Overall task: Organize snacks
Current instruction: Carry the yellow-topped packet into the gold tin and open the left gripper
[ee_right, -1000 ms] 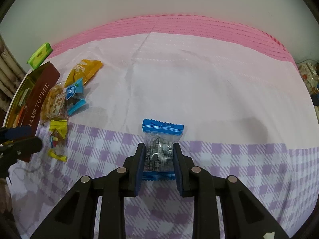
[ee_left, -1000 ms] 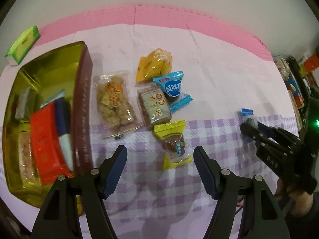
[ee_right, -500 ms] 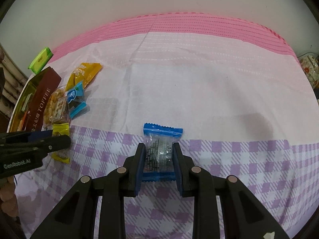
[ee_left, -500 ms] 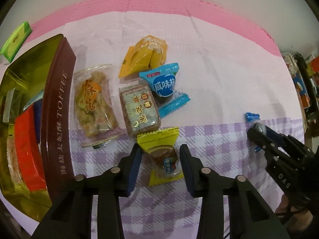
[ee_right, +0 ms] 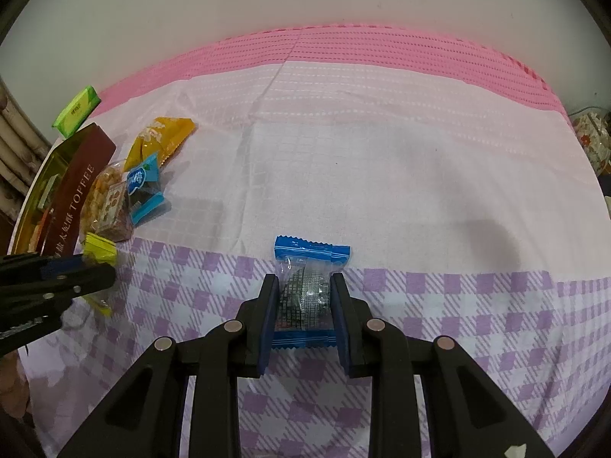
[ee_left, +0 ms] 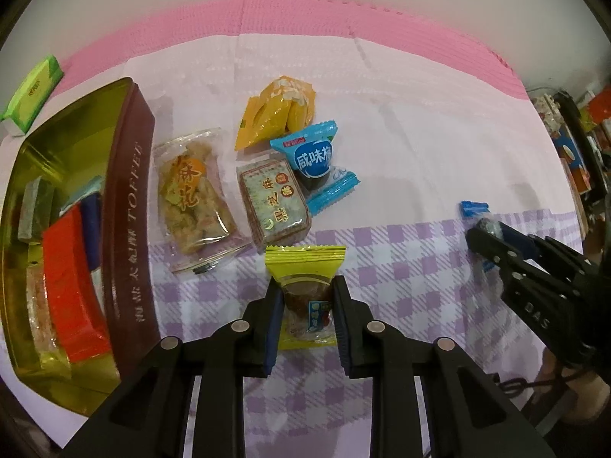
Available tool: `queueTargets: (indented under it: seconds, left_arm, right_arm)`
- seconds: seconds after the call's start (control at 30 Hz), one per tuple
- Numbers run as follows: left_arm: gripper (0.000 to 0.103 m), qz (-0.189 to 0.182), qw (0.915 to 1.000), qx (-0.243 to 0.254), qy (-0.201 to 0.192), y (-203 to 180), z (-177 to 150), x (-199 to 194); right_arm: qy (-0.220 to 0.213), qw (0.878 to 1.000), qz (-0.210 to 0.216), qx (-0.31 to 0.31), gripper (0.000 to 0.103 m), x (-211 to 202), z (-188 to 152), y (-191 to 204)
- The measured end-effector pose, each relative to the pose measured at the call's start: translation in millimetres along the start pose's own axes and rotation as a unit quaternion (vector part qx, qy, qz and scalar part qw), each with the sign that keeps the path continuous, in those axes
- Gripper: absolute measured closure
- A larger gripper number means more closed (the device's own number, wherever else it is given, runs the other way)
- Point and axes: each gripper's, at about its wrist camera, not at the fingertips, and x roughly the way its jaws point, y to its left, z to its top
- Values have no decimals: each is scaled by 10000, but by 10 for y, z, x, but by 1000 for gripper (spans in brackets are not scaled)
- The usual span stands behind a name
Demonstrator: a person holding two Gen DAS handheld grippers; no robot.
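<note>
My left gripper (ee_left: 305,297) is shut on a yellow-wrapped snack (ee_left: 305,267) lying on the checked cloth. Just beyond it lie a brown square pack (ee_left: 273,202), a clear bag of fried puffs (ee_left: 191,194), an orange packet (ee_left: 277,112) and a blue packet (ee_left: 315,160). A gold and brown toffee tin (ee_left: 130,206) at the left holds several wrapped snacks. My right gripper (ee_right: 303,297) is shut on a blue-edged clear packet (ee_right: 305,294) near the middle of the cloth. That gripper (ee_left: 492,236) also shows at the right of the left wrist view.
A green box (ee_left: 32,93) lies at the far left behind the tin. The pink mat (ee_right: 343,49) runs along the back edge against a white wall. Cluttered shelves (ee_left: 573,145) stand beyond the table's right side.
My left gripper came down over the yellow snack and its jaws closed from wide apart onto it. The right gripper stayed where it was, still gripping the blue-edged packet.
</note>
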Motion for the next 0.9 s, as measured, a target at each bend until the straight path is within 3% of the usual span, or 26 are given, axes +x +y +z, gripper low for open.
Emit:
queueTargets:
  seconds: [0.33,0.37,0.6,0.9]
  left_arm:
    - [78,2,9994,-25,-354,204,37,-449]
    - [78,8,9966,-101,-818,264,48,-507]
    - [78,512,9907,-521,-1146,861,151,-771]
    - [78,1126,9814,-1023,-1173,1735,109,-772]
  right_arm:
    - [-4,10000,-58,-19,78,1,-6,22]
    - [-5,10000,-67,-21,78,1,-7,24]
    - [-9,9999,-136,-33,78,0,-9,42]
    - [-2,9997,-225,-14,78,9,-6,65]
